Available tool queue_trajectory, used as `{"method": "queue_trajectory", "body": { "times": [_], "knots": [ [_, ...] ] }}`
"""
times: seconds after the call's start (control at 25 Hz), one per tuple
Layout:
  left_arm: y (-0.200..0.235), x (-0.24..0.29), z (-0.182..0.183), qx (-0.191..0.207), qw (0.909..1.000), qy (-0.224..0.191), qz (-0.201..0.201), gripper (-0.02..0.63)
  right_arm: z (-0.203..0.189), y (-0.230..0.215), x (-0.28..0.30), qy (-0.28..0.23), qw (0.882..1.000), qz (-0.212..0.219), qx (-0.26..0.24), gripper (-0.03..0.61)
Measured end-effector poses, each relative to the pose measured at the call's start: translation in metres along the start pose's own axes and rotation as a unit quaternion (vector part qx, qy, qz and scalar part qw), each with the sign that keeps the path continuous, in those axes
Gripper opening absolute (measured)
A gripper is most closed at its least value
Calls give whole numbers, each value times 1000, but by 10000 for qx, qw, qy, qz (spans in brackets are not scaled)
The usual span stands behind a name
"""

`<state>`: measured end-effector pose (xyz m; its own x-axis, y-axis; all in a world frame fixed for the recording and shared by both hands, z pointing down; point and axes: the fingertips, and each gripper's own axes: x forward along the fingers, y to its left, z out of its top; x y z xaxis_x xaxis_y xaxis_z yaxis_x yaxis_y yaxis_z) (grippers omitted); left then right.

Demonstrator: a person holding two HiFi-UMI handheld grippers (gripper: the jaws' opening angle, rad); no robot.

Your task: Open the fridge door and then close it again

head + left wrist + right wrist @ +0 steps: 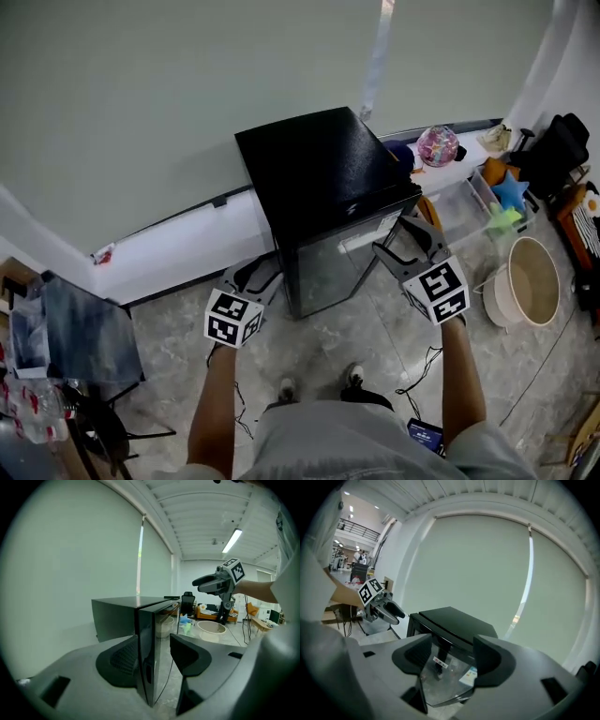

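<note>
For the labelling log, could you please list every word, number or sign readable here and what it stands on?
None can be read.
White sticker on the fridge door: print too small.
Blue-and-white sticker on the same door: blurred.
Red-and-white tag at the wall's foot: too small.

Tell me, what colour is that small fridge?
The fridge is black, with a glossy door; the head view shows it best.

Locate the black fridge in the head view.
The black fridge stands at centre, in front of the pale wall, with the left gripper near its front-left corner and the right gripper near its front-right.
</note>
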<state>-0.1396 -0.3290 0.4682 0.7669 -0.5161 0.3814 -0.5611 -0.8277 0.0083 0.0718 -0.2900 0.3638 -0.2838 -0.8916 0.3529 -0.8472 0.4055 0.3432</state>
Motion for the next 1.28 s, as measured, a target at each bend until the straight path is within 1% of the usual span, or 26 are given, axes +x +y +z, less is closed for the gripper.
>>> {"method": "queue_trajectory", "body": {
  "times": [0.12,0.28,0.44,0.64,0.76,0.88,1.08,1.28],
  "knots": [
    [2,11,-5,-203,9994,85,264,201,1,-9,30,25,9978,444,-482,272],
    [1,21,-17,-484,9971,156,570,201,-9,-10,64,145,9900,1013,-971,272],
    [3,25,-32,-720,9938,267,805,201,-15,-1,89,226,9781,1550,-1373,270],
    [2,29,-53,-932,9901,423,957,202,-21,14,108,341,9599,2054,-1877,268],
    [-2,30,-60,-966,9895,500,951,202,-27,22,115,423,9438,2293,-2342,267],
    [-2,30,-65,-1008,9896,549,869,202,-31,29,118,456,9320,2469,-2614,236],
    [-1,32,-78,-1051,9896,693,697,202,-29,35,125,421,9260,2594,-2711,221],
    [2,47,-85,-1179,9891,726,505,202,-29,35,127,359,9235,2690,-2711,221]
  ]
}}
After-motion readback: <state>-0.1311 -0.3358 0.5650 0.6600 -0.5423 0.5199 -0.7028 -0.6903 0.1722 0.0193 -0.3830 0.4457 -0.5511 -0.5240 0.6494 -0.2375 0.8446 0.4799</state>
